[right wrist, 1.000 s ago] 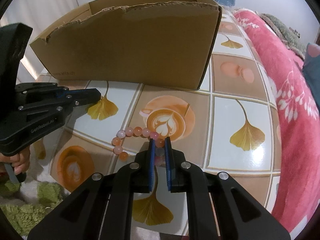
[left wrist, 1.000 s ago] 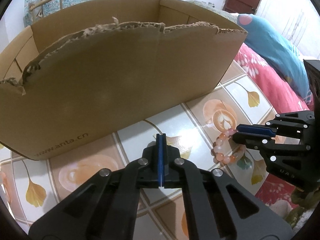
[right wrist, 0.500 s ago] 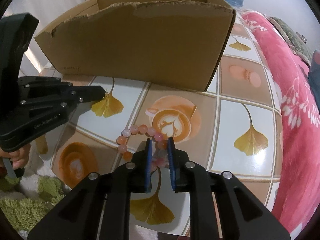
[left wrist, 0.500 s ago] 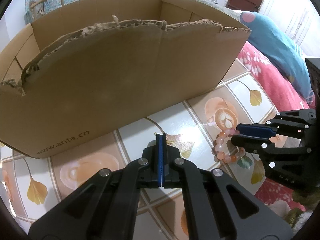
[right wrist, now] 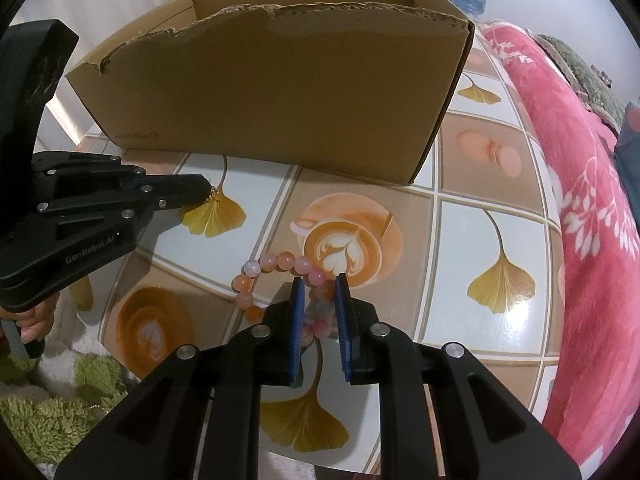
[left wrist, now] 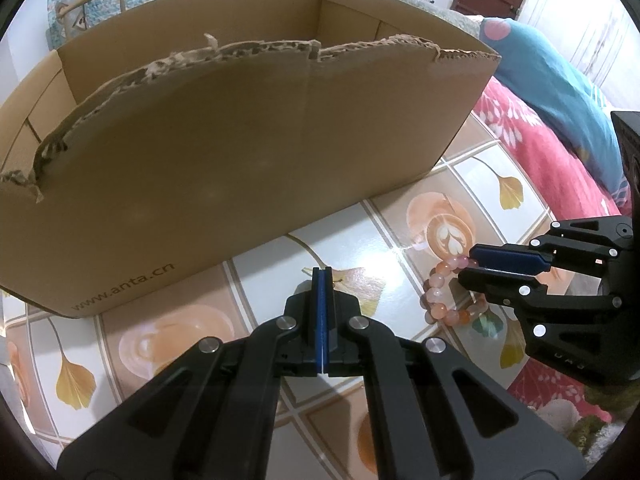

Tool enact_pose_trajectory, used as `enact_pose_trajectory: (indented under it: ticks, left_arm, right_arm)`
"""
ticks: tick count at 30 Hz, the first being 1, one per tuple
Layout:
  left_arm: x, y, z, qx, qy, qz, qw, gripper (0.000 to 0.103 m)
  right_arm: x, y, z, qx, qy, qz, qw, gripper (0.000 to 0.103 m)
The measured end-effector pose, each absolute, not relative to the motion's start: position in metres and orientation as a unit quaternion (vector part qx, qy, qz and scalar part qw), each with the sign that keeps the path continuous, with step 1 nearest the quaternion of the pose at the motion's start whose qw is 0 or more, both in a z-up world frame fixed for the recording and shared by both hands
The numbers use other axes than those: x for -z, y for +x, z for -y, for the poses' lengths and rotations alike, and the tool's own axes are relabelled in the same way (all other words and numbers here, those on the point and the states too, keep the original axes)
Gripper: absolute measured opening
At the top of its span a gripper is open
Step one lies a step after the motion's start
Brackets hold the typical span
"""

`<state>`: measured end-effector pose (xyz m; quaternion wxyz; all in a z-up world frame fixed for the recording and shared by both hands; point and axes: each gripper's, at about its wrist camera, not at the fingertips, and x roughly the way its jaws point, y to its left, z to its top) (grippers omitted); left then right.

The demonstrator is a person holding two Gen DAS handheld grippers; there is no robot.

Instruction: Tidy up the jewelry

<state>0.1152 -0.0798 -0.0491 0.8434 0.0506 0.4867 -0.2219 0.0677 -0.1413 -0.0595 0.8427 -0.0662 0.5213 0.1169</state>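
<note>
1. Right wrist view: we see the right gripper (right wrist: 319,300) with its jaws spread a little, straddling the right side of the bead bracelet (right wrist: 280,280); pads not pressing the beads.
2. Bracelet lies flat on the tiled tabletop (right wrist: 472,240), near side of the cardboard box (right wrist: 280,92).
3. Left gripper (left wrist: 322,312) has its jaws pressed together; a small gold bit shows at its tip, we can't identify it.

Right tool (right wrist: 320,284) parted astride pink bead bracelet (right wrist: 280,280) on tiled tabletop (right wrist: 460,240), cardboard box (right wrist: 280,92) behind
</note>
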Motion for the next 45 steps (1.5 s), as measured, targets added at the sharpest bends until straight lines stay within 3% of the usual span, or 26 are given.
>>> enact_pose_trajectory:
  ticks: [5,29,45]
  left_arm:
    - [0.049,0.115,0.081,0.221,0.054,-0.486,0.844,0.000]
    - [0.048,0.115,0.067,0.242,0.020,-0.473,0.847,0.000]
    - [-0.002,0.082,0.041,0.287,0.000,-0.404,0.869,0.000]
  right_arm:
    - [0.061,0.069,0.146,-0.117,-0.056,-0.521,0.843,0.010]
    - [0.037,0.064,0.150,-0.091,-0.067,-0.481,0.870,0.010]
    - [0.006,0.055,0.147,-0.079,-0.073,-0.445,0.889,0.010]
